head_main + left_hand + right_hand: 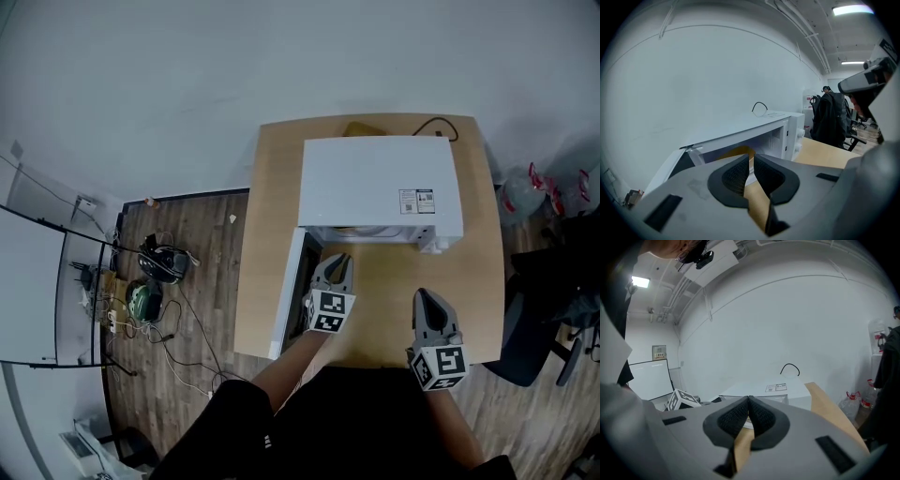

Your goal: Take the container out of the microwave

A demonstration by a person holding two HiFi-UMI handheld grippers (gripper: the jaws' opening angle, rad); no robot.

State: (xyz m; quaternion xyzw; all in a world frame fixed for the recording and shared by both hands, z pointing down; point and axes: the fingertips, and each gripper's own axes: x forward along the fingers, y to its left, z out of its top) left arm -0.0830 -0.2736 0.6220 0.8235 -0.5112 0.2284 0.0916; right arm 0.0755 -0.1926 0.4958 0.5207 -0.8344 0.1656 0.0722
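Observation:
A white microwave [380, 187] stands at the back of a wooden table [487, 272], its door [286, 295] swung open to the left. A pale round shape shows in its opening, too small to tell what it is; no container can be made out. My left gripper [337, 258] is shut and empty just in front of the opening. In the left gripper view the shut gripper [751, 157] points at the cavity of the microwave [778, 126], with the door [670, 164] at left. My right gripper [424, 295] is shut and empty, further back over the table. The right gripper [748, 399] points at the microwave [764, 390].
A black cable [436, 125] loops behind the microwave. Left of the table, cables and small devices [150, 281] litter the wooden floor. A dark office chair [534, 319] and red-and-white bags [544, 183] stand on the right. A black backpack [829, 119] hangs beyond the table.

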